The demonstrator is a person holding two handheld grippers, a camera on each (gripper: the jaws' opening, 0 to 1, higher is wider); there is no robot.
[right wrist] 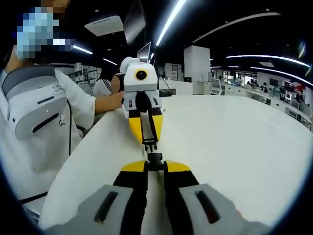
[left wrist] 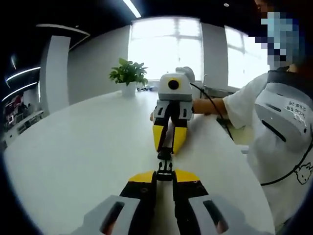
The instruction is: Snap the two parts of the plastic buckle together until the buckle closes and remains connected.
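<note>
White surface [left wrist: 73,147] carries nothing else nearby (a potted plant [left wrist: 128,76] sits far off). Left tongs [left wrist: 165,175] pinch one black buckle half [left wrist: 165,171]; right tongs [right wrist: 155,164] pinch the other half [right wrist: 155,159]. Both halves meet tip to tip just above it, between the facing tongs.

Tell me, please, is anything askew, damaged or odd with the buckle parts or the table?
Nothing stands out. Each gripper holds one black buckle part: the left gripper holds one part, the right gripper the other part. They face each other, roughly in line, with a small gap, above the white table.
</note>
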